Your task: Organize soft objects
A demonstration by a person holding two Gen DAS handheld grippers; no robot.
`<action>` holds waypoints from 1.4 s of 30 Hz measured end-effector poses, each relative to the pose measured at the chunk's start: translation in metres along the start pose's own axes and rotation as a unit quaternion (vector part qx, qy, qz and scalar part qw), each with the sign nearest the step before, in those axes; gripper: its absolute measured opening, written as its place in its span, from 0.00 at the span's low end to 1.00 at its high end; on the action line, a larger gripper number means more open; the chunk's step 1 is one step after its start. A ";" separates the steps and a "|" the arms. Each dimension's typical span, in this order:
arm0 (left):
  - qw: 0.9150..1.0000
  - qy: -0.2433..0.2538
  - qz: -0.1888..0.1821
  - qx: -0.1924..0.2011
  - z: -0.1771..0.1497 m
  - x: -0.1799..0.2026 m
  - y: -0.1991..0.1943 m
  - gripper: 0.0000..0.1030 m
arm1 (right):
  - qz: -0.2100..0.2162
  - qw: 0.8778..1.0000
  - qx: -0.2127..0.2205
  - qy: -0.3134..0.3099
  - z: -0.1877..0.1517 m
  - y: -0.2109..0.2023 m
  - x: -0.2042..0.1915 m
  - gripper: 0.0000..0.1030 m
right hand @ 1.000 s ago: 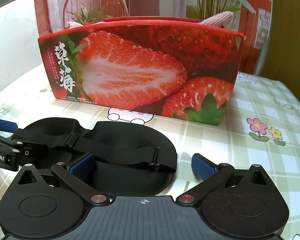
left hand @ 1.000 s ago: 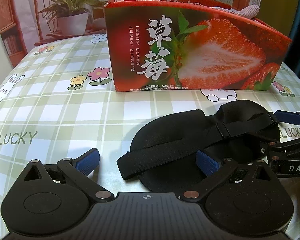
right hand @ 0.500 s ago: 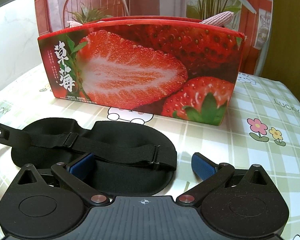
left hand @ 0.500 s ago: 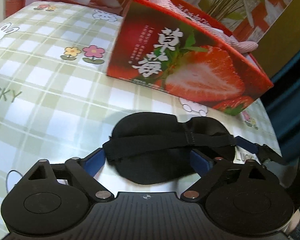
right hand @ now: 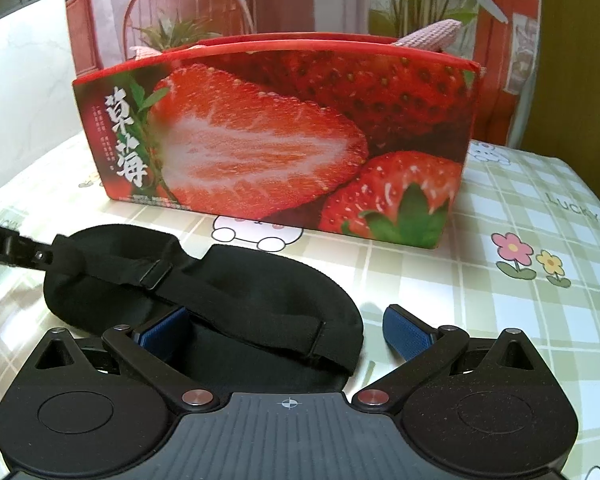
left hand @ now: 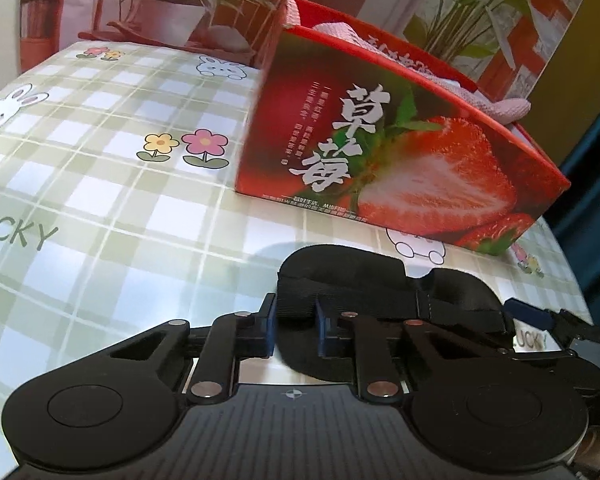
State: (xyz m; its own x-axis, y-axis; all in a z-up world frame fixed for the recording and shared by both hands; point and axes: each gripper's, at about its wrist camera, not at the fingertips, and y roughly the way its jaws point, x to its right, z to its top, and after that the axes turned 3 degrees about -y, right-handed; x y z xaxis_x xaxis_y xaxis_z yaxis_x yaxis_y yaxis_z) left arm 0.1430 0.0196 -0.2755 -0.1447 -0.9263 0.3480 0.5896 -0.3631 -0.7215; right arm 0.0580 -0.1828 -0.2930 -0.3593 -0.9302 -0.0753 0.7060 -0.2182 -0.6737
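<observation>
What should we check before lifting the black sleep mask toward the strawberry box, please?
1. Left gripper jaws closing on the sleep mask, its end between the pads: ok.
2. Right gripper open, the mask's other end between its pads, not pinched: not ok.
3. Mask's strap lies loose across the mask; may dangle: not ok.
4. Strawberry box upright on the checked tablecloth, top open: ok.
5. Room left inside the box beside the pink knitted item: cannot tell.
</observation>
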 end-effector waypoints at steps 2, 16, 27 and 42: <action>1.000 0.002 -0.003 0.005 -0.001 -0.001 -0.001 0.18 | 0.003 1.000 0.000 0.010 0.000 -0.002 0.003 1.00; 0.999 0.001 -0.025 0.024 -0.010 -0.008 -0.002 0.18 | 0.012 0.994 0.007 0.105 -0.013 -0.028 0.028 0.93; 0.998 -0.009 -0.047 0.030 -0.012 -0.018 -0.002 0.18 | 0.035 0.995 0.007 0.098 -0.003 -0.017 0.012 0.76; 0.997 0.011 -0.058 0.057 -0.012 -0.009 -0.020 0.14 | 0.036 0.990 0.068 0.118 0.004 -0.059 0.020 0.13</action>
State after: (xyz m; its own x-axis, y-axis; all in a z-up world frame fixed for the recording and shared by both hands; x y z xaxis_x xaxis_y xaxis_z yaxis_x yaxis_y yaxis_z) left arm 0.1232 0.0336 -0.2714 -0.2335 -0.8812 0.4109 0.6543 -0.4550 -0.6040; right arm 0.0122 -0.1895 -0.2519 -0.4269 -0.8533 -0.2994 0.8049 -0.2077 -0.5559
